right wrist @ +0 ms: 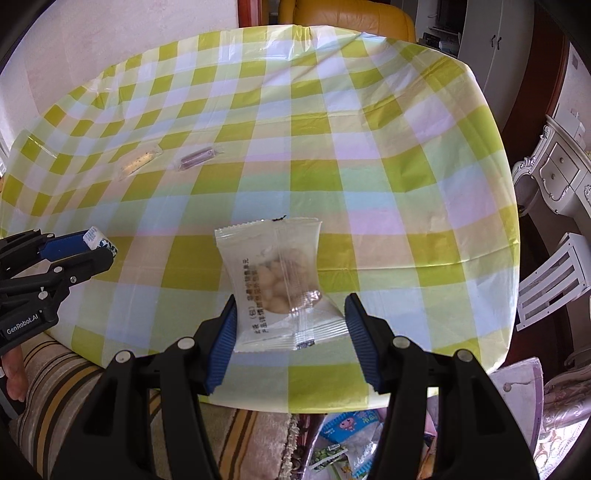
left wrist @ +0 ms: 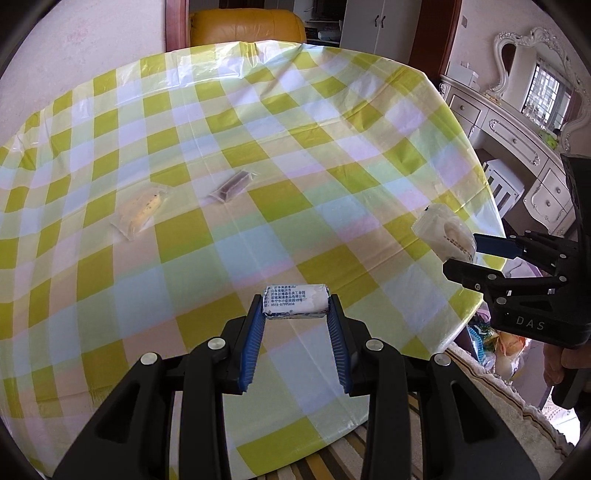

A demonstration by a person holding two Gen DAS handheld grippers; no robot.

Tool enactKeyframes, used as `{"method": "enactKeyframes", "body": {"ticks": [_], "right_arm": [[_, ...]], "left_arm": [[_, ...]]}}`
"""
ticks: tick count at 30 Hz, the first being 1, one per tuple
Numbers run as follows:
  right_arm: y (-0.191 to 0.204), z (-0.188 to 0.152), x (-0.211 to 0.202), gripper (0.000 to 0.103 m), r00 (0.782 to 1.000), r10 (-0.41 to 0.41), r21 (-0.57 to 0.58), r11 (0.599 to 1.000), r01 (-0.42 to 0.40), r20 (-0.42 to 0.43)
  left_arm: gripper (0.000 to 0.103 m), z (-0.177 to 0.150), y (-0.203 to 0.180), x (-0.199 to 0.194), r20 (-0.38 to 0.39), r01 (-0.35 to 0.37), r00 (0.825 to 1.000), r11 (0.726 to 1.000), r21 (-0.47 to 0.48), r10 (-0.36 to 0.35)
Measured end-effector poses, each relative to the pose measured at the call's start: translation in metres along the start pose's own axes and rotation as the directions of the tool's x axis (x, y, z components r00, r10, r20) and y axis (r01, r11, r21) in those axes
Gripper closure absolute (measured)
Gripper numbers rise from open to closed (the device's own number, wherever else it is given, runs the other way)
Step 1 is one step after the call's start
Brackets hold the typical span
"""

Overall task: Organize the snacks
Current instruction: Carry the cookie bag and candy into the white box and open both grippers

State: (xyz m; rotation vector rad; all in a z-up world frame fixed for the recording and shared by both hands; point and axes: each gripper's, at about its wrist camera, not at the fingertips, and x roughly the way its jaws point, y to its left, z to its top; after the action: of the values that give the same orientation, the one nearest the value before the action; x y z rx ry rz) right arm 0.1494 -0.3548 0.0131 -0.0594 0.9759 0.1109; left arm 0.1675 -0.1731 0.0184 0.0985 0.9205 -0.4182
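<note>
My left gripper point(left wrist: 295, 308) is shut on a small white snack bar with blue print point(left wrist: 295, 301), held above the checked tablecloth point(left wrist: 332, 147). My right gripper point(right wrist: 290, 317) is shut on a clear packet of pale round pieces point(right wrist: 280, 284), also held off the table near its front edge. Each gripper shows in the other's view: the right gripper point(left wrist: 476, 254) with its clear packet point(left wrist: 445, 230), and the left gripper point(right wrist: 92, 247) with its snack bar point(right wrist: 99, 240). A yellowish wrapped snack point(left wrist: 142, 210) and a dark purple wrapped snack point(left wrist: 232, 184) lie side by side on the table's left half.
A yellow leather chair point(left wrist: 247, 26) stands behind the round table. A white dresser point(left wrist: 517, 147) and a white stool point(right wrist: 554, 280) are to the right. Colourful snack bags point(right wrist: 343, 443) lie on the floor under the front edge, beside a striped rug point(right wrist: 59, 387).
</note>
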Motion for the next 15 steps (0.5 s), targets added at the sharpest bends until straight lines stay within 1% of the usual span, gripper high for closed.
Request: {"method": "enactKeyframes", "body": {"ticks": [3, 5, 8, 11, 15], "right_arm": [[-0.017, -0.012, -0.006, 0.046, 1.000, -0.021, 0.025, 0.999, 0.021, -0.004], [-0.029, -0.020, -0.009, 0.046, 0.999, -0.034, 0.050, 0.998, 0.035, -0.011], [-0.046, -0.033, -0.013, 0.046, 0.998, -0.053, 0.083, 0.995, 0.054, -0.021], [-0.060, -0.045, -0.017, 0.046, 0.997, -0.068, 0.110, 0.991, 0.071, -0.029], [-0.079, -0.060, -0.021, 0.046, 0.995, -0.088, 0.155, 0.983, 0.093, -0.041]], "left_arm": [[0.069, 0.001, -0.021, 0.000, -0.004, 0.018, 1.000, 0.999, 0.040, -0.018], [0.069, 0.002, -0.033, 0.002, -0.013, 0.050, 0.999, 0.997, 0.054, -0.049], [0.069, 0.002, -0.053, 0.004, -0.025, 0.069, 0.997, 0.993, 0.097, -0.067], [0.069, 0.004, -0.071, 0.007, -0.044, 0.110, 0.993, 0.987, 0.120, -0.106], [0.069, 0.003, -0.101, 0.013, -0.079, 0.148, 0.988, 0.971, 0.186, -0.135]]}}
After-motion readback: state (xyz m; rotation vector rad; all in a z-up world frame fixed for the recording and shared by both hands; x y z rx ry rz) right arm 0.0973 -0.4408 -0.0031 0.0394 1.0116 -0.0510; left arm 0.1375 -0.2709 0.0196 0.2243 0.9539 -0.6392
